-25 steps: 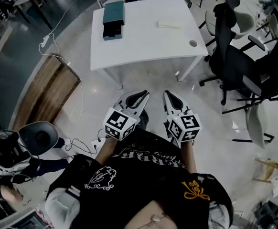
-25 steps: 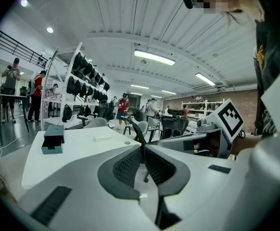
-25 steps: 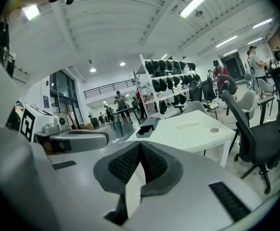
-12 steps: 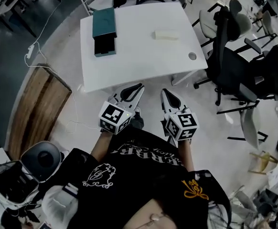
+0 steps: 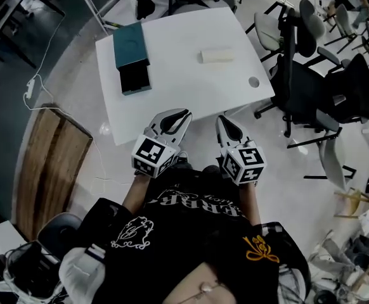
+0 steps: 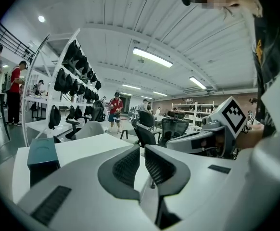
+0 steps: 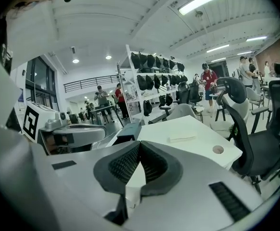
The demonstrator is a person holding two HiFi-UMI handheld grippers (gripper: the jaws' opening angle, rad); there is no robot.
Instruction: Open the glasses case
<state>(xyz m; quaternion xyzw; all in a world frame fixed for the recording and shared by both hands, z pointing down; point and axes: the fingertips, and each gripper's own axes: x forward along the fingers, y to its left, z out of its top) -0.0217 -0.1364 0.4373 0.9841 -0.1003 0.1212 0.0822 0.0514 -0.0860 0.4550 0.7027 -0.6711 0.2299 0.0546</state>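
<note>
The glasses case (image 5: 215, 56), a pale cream oblong, lies shut on the far right part of the white table (image 5: 191, 87); the right gripper view shows the case (image 7: 182, 137) ahead and right of the jaws. Both grippers are held side by side at the table's near edge, well short of the case. My left gripper (image 5: 186, 114) (image 6: 140, 148) has its jaws close together with nothing between them. My right gripper (image 5: 224, 120) (image 7: 139, 144) is shut and empty.
A teal box (image 5: 129, 43) and a dark box (image 5: 135, 79) sit on the table's left side. A round cable hole (image 5: 253, 82) marks the right corner. Black office chairs (image 5: 305, 75) crowd the right, and a wooden panel (image 5: 45, 170) lies on the floor at left.
The person has walked towards the table; it now lies just past both grippers' tips. Both grippers kept their pose side by side, jaws unchanged.
</note>
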